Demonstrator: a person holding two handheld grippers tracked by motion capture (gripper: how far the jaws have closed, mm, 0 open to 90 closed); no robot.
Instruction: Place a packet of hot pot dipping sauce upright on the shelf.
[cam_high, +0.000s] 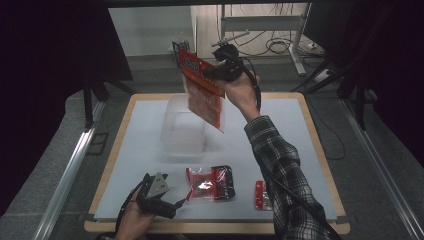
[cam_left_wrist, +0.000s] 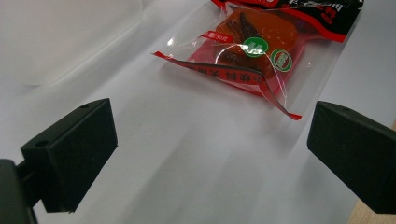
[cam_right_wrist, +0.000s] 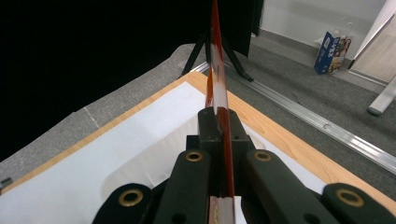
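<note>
In the high view, we noted the left gripper (cam_high: 172, 204) resting low at the near-left edge of the white table (cam_high: 140, 150), its jaws standing wide apart and holding nothing; the left gripper view showed both black pads (cam_left_wrist: 74, 154) spread over bare tabletop. Just ahead of them lay a clear plastic snack packet with red and black print (cam_high: 210, 183), flat on the table, with orange-red pieces inside and two round green stickers (cam_left_wrist: 254, 47). Behind it, farther up the table, stood a translucent rectangular plastic container (cam_high: 182, 132). Over that container, raised well above the table, hung a large flat red-and-white printed bag (cam_high: 204, 97), tilted with its lower corner pointing down. The right gripper (cam_high: 216, 73) was clenched on the upper edge of this bag; the right gripper view showed its jaws pressed together on the thin red film (cam_right_wrist: 223, 140), seen edge-on. At the near right we recorded a small red sachet (cam_high: 261, 195), lying well apart from the others.
</note>
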